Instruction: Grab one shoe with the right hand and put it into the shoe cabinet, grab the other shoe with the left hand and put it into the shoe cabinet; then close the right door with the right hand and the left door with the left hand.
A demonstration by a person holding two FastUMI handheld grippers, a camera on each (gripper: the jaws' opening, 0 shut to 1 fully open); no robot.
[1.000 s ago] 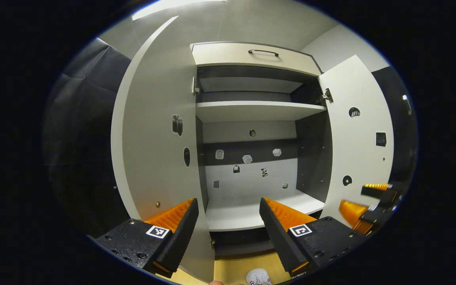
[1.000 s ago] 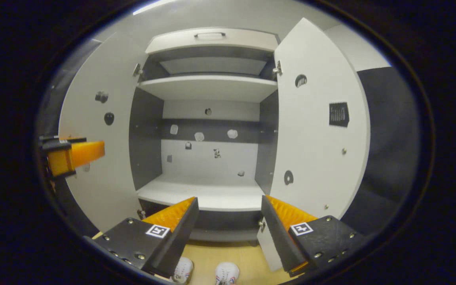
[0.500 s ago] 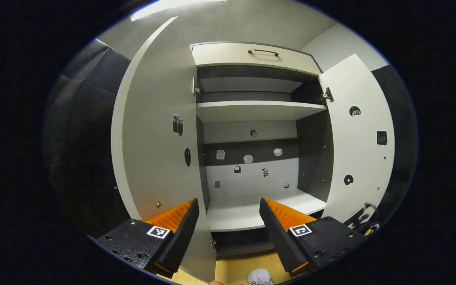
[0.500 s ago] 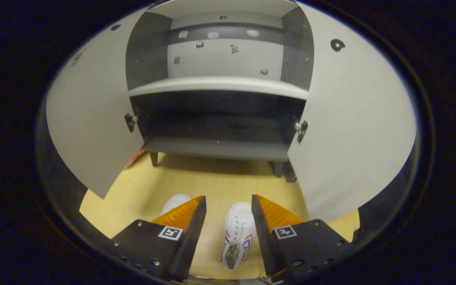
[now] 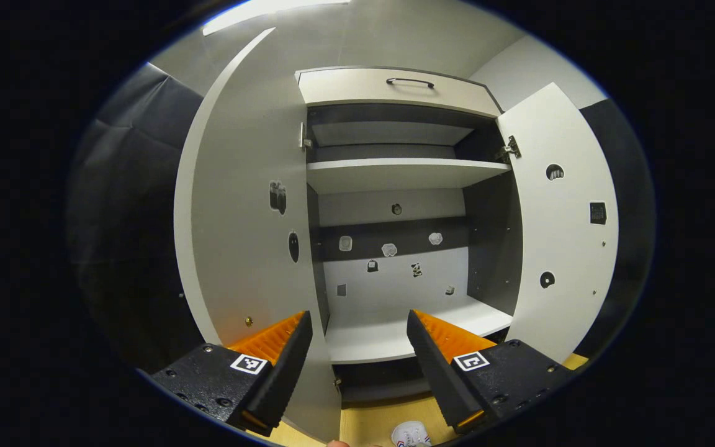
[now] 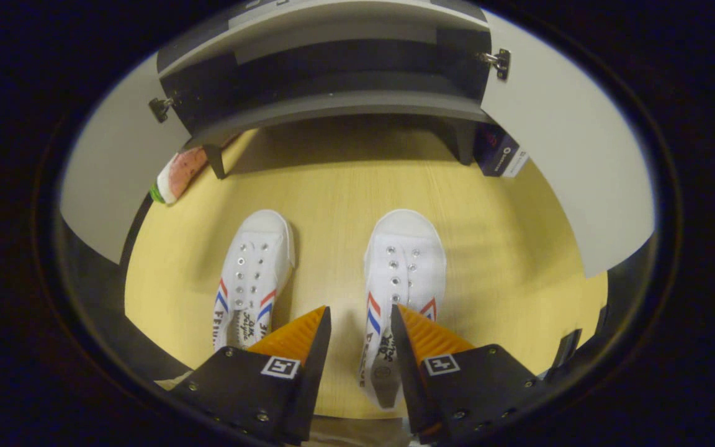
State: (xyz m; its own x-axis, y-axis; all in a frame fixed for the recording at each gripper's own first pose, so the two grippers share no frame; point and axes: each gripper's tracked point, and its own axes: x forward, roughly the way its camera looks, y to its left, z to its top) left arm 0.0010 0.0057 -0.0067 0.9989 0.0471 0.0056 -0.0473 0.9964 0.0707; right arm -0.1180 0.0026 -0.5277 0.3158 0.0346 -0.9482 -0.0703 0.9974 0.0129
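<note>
Two white lace-less shoes with red and blue side stripes lie toes toward the cabinet on the wooden floor: the left shoe and the right shoe. My right gripper hangs open just above the right shoe, its fingers around the shoe's inner side near the opening. The shoe cabinet stands with both doors wide, the left door and the right door, and bare white shelves. My left gripper is open and empty, held up facing the lower shelf. One shoe toe peeks in below it.
The cabinet's dark base rests on short legs. A pink and green object lies under the left door, and a dark blue box sits by the right leg. A drawer with a handle tops the cabinet.
My right gripper has tipped down from facing the shelves and dropped toward the floor, ending over the right shoe. It has left the left gripper view. The left gripper has barely moved.
</note>
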